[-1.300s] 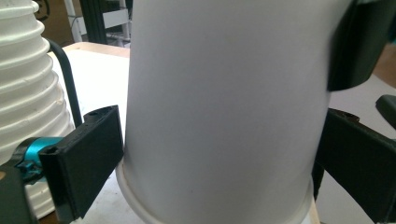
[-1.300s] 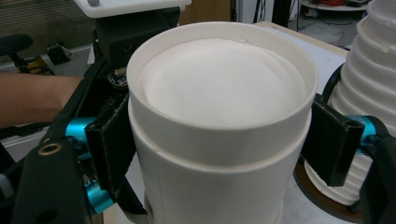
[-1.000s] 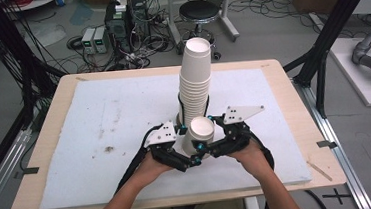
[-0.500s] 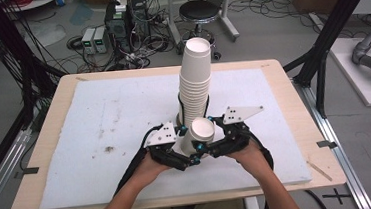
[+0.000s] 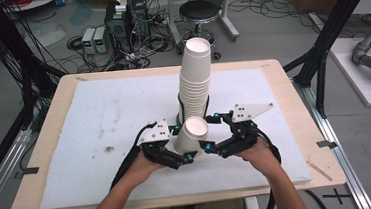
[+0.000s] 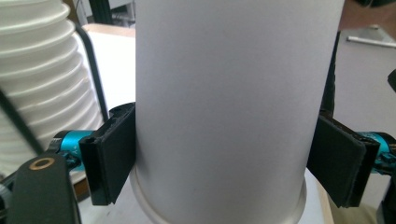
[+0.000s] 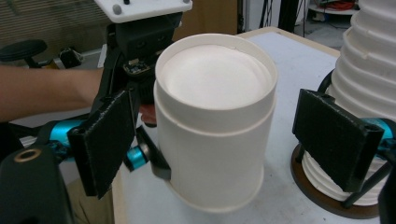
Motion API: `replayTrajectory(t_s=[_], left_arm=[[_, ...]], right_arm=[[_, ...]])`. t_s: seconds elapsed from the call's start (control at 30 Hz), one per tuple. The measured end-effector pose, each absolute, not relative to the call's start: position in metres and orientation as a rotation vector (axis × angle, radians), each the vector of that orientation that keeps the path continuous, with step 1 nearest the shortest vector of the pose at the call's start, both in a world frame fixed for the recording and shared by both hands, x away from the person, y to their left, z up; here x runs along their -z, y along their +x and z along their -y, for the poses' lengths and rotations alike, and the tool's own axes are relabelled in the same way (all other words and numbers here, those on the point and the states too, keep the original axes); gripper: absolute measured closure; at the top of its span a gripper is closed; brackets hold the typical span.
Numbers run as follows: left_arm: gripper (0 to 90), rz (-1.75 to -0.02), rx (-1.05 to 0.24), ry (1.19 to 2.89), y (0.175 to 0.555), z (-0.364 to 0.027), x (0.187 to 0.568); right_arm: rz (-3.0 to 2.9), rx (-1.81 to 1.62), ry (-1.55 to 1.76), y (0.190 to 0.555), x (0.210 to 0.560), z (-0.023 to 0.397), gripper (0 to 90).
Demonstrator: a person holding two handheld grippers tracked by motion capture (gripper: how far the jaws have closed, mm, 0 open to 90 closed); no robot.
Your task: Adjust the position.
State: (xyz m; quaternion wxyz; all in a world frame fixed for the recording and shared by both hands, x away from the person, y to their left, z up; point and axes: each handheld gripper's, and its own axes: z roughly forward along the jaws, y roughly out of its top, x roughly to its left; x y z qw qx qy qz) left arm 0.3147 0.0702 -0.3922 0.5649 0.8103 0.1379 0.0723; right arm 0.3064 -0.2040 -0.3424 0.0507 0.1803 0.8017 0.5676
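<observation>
Against the earlier frames, little had shifted in the high view; the left gripper (image 5: 189,147) jaws had just been closing, and now clamped the inverted paper cup (image 5: 191,134) across its wall. The cup sat just in front of the tall cup stack (image 5: 194,81), above the white mat (image 5: 90,127). The right gripper (image 7: 219,135) stood open astride the same cup, its left pad at the wall, its right pad clear. Risk, as judged: excess squeeze could crumple the thin wall, or a sideways move could topple the nearby stack.
</observation>
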Motion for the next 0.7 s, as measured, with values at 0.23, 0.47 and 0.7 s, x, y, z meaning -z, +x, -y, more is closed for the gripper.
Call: replayTrajectory(t_s=[0.23,0.47,0.7], left_arm=[[16.9,-0.341,-0.172,2.010,0.318,-0.081,0.380],[16.9,-0.313,-0.176,2.137,0.319,-0.087,0.368],[17.1,-0.268,-0.150,2.205,0.322,-0.090,0.361]], right_arm=[[-2.470,-1.673,0.495,0.305,0.342,0.213,13.7],[-2.512,-1.609,0.454,0.302,0.350,0.221,13.8],[-2.515,-1.594,0.449,0.298,0.351,0.226,13.8]])
